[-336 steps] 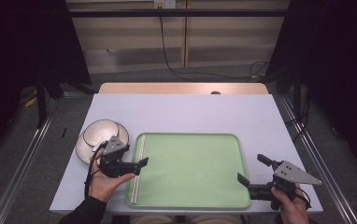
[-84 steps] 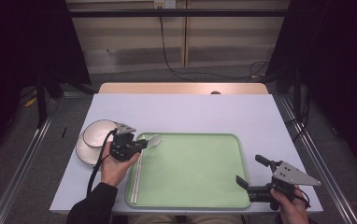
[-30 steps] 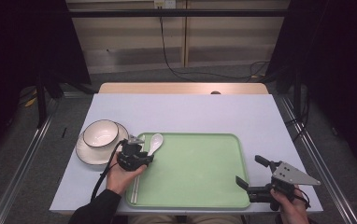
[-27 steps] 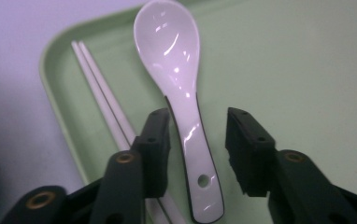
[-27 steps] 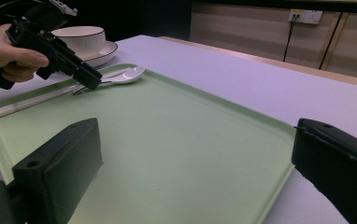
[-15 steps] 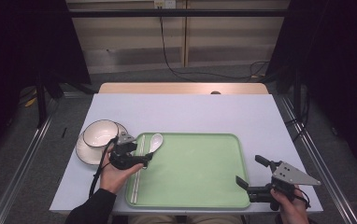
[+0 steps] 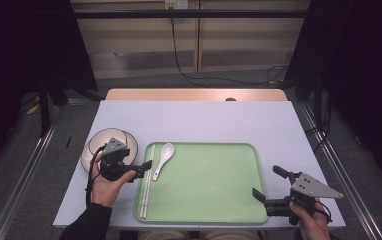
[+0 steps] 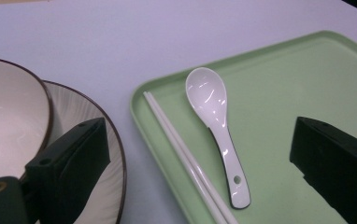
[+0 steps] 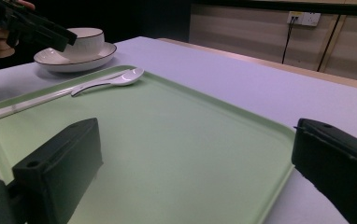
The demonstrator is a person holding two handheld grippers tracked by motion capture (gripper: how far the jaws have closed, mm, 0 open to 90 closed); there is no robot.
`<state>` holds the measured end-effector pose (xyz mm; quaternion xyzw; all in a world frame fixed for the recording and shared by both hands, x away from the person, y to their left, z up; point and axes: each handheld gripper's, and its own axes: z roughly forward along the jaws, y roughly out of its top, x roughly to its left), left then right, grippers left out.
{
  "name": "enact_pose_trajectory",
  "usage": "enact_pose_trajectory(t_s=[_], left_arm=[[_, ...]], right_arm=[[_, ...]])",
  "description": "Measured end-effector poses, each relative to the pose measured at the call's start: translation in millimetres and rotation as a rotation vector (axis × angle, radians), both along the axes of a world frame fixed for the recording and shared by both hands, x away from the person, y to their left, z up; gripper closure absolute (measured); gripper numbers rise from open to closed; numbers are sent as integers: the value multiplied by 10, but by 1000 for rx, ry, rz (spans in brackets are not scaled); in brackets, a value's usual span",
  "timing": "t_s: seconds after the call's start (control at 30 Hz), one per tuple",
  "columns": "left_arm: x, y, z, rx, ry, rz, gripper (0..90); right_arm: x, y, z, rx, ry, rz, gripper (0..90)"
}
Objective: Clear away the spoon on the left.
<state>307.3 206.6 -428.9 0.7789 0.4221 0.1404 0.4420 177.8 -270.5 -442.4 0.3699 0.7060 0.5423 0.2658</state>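
Spoon (image 7: 163,159) sits on the green tray (image 7: 214,210) at its far-left corner, bowl end toward the far edge, handle angled back toward the person, just beside the white chopsticks (image 7: 146,182) that run along the tray's left rim. In the left gripper view the spoon (image 8: 216,128) lies flat, apart from both jaws. Left gripper (image 7: 144,167) is held level above the table at the tray's left edge, pointing right toward the spoon handle; jaws have just been opening and now stand wide, nothing between them. Left hand (image 7: 106,182) wraps the gripper body from below, forearm coming in from the bottom edge, cable looping by the wrist. Bowl (image 7: 104,145) on its plate (image 7: 129,145) sits right behind that hand. Right gripper (image 7: 268,182) is low at the tray's near-right corner, pointing left and away across the tray, jaws spread wide and empty; right hand (image 7: 311,222) grips it from behind near the table's front edge.
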Motion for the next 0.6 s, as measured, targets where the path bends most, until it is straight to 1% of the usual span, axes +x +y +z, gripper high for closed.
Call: enact_pose_trajectory(t_s=[0.07,0.23,0.3,0.37,0.47,0.6], left_arm=[[-9,51,11,3,-17,15,39],[-29,184,48,3,-55,12,32],[-27,247,71,-1,-60,13,30],[-19,303,99,-8,-60,25,30],[-14,379,139,-10,-75,43,32],[7,495,156,-3,-83,65,36]], right_arm=[[0,0,0,1,2,2,13],[2,-2,-2,1,2,1,13],[3,3,-3,3,4,-1,13],[1,5,-3,3,6,-2,13],[0,-1,-4,4,8,-8,13],[1,3,-4,3,7,-3,13]])
